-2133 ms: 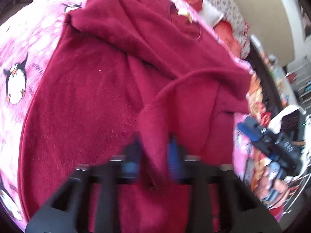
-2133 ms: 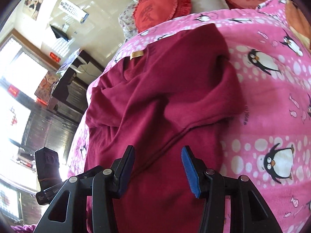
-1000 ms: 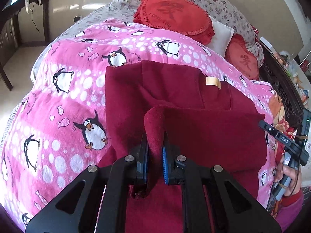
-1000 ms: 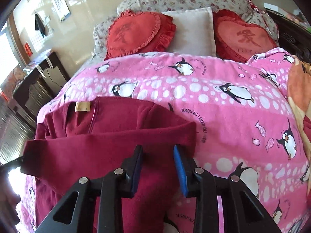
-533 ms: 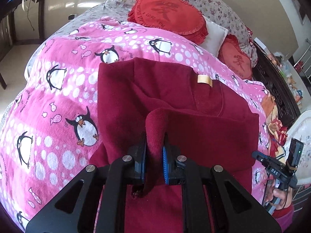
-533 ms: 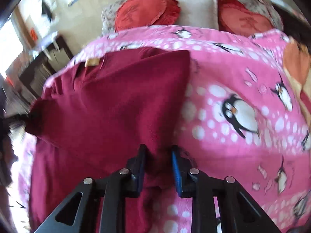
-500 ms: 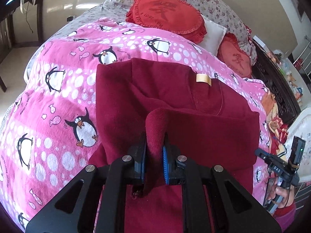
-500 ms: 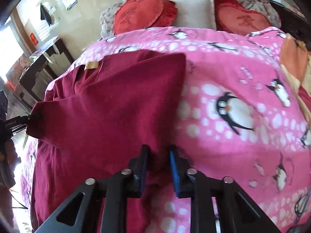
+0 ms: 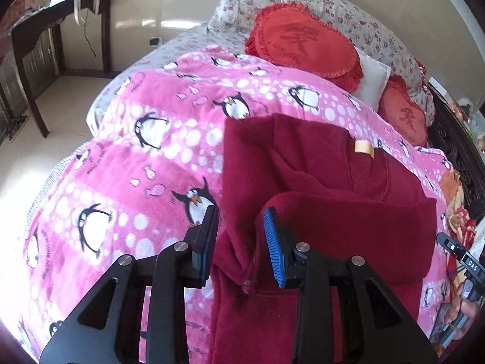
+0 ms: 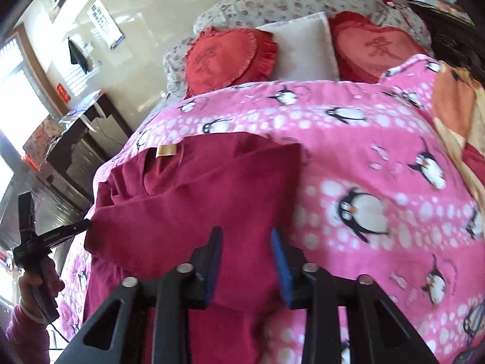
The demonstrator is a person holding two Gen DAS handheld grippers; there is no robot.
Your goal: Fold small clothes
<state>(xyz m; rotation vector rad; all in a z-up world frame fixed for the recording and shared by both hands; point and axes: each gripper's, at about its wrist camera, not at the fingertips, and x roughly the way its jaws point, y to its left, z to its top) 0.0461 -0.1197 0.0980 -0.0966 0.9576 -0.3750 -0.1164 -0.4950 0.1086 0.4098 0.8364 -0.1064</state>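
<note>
A dark red fleece garment lies on the pink penguin blanket, its lower part folded up over the chest below the tan neck label. My left gripper hovers over the fold's left corner with its jaws opening. Cloth lies between the blue pads, which do not press it. In the right wrist view the garment fills the left half. My right gripper stands over the fold's right edge, jaws also opening, with cloth loose between them.
Two red cushions and a white pillow sit at the head of the bed. A dark table stands left of the bed and a dark wooden frame runs along its right. An orange blanket lies at the right.
Both grippers were shut on the folded edge and have now parted their jaws and let it go. The fold lies flat on the garment. Both have drawn back slightly.
</note>
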